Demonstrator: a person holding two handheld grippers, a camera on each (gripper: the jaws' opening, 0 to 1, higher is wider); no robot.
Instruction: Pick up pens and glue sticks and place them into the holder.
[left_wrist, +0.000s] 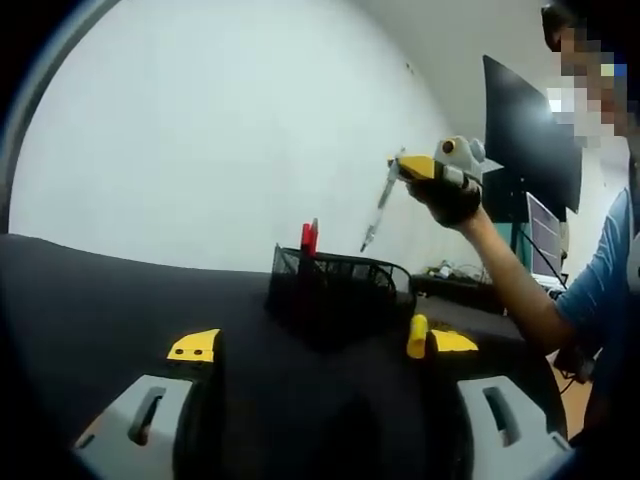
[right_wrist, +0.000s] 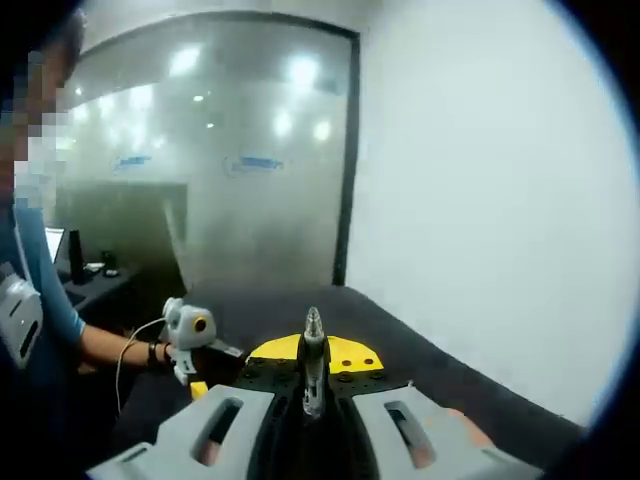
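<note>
A black mesh holder (left_wrist: 335, 285) stands on the black table (left_wrist: 100, 300) ahead of my left gripper (left_wrist: 325, 345), whose jaws are spread wide with nothing between them. A red pen (left_wrist: 310, 238) sticks up out of the holder. A yellow glue stick (left_wrist: 417, 336) stands upright on the table by the left gripper's right jaw tip. Up to the right, a gloved hand holds my right gripper (left_wrist: 425, 168) above the holder, shut on a clear pen (left_wrist: 380, 205) that slants down toward it. In the right gripper view the pen (right_wrist: 313, 355) is clamped between the right gripper's (right_wrist: 313, 372) yellow-tipped jaws.
A white wall (left_wrist: 220, 130) rises behind the table. A dark monitor (left_wrist: 530, 140) and a desk with cables lie beyond the table's right end. The person's arm (left_wrist: 520, 290) reaches in from the right. The left gripper (right_wrist: 195, 365) appears low left in the right gripper view.
</note>
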